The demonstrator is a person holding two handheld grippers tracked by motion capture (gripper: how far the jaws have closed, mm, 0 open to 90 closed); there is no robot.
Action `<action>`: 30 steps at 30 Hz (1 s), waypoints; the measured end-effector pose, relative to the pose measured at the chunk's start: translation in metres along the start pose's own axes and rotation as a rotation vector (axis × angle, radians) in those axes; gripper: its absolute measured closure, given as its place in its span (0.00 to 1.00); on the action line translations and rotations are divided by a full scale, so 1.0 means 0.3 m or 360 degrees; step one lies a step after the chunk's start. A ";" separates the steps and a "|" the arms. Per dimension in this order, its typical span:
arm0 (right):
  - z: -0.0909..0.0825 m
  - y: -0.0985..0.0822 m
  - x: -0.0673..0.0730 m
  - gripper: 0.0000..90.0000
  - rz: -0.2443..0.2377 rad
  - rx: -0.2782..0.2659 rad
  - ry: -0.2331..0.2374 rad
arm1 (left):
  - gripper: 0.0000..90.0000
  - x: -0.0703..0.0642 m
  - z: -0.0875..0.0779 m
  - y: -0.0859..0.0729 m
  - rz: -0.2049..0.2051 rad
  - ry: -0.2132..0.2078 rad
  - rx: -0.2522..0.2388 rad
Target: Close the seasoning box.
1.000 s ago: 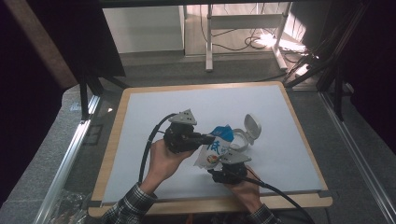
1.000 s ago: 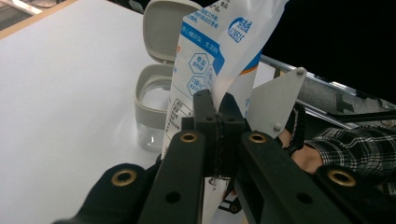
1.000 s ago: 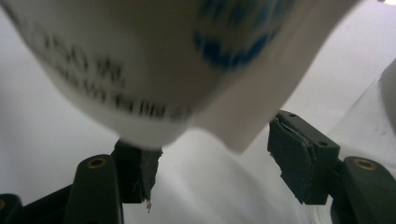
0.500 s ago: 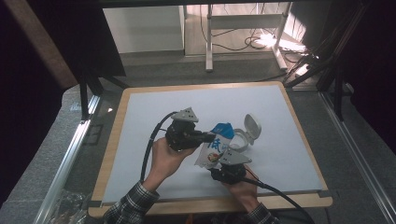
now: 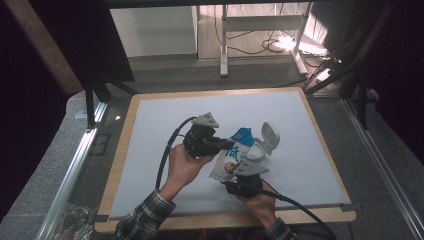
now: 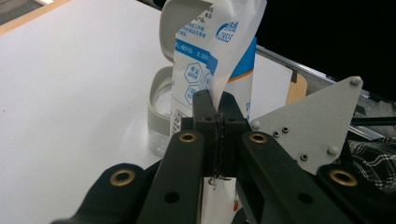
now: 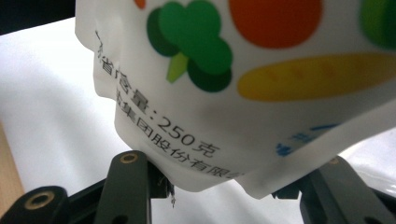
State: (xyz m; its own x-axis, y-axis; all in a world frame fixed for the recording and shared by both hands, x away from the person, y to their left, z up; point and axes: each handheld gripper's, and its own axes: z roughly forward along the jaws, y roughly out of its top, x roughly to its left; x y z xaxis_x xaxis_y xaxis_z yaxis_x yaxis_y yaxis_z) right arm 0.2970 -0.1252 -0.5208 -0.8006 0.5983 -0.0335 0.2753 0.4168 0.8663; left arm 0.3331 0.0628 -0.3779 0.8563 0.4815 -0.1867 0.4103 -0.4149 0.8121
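Note:
A white and blue pouch [image 5: 234, 156] printed with vegetables [image 7: 224, 84] is held up over the table between both grippers. My left gripper [image 5: 226, 145] is shut on the pouch's thin side edge [image 6: 219, 70], its jaws pressed flat together on the film. From below, my right gripper [image 5: 238, 172] takes the pouch's bottom; its jaws have just been closing, and the bottom fold sits squeezed between them [image 7: 229, 186]. Just behind the pouch stands a clear container [image 5: 260, 151] with its flip lid [image 5: 270, 134] raised.
A white mat [image 5: 165, 115] covers the wooden board [image 5: 120, 165], with bare mat left and right of the hands. Metal rails [image 5: 75, 165] run along both sides. Cables trail from both grippers toward the near edge. Table legs and wires lie beyond the far edge.
My left gripper has edged slightly up and to the right with the pouch's edge. The right hand and the container keep their places.

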 end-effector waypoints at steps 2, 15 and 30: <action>0.000 0.000 0.000 0.58 0.0006 0.0008 0.0016 | 0.99 0.000 0.005 0.003 0.0013 0.0001 0.0012; -0.006 0.003 -0.007 0.60 0.0032 0.0035 0.0104 | 0.99 0.008 0.043 0.028 0.0019 -0.0006 0.0033; -0.010 0.008 -0.019 0.61 0.0077 0.0059 0.0195 | 0.98 0.015 0.079 0.050 0.0017 -0.0014 0.0056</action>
State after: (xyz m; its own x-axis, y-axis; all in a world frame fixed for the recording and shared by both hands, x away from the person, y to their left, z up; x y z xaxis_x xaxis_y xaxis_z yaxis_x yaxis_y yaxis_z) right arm 0.3007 -0.1296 -0.5169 -0.8441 0.5315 0.0709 0.3330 0.4159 0.8463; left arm 0.3505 0.0405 -0.3797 0.8636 0.4699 -0.1831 0.4116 -0.4470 0.7942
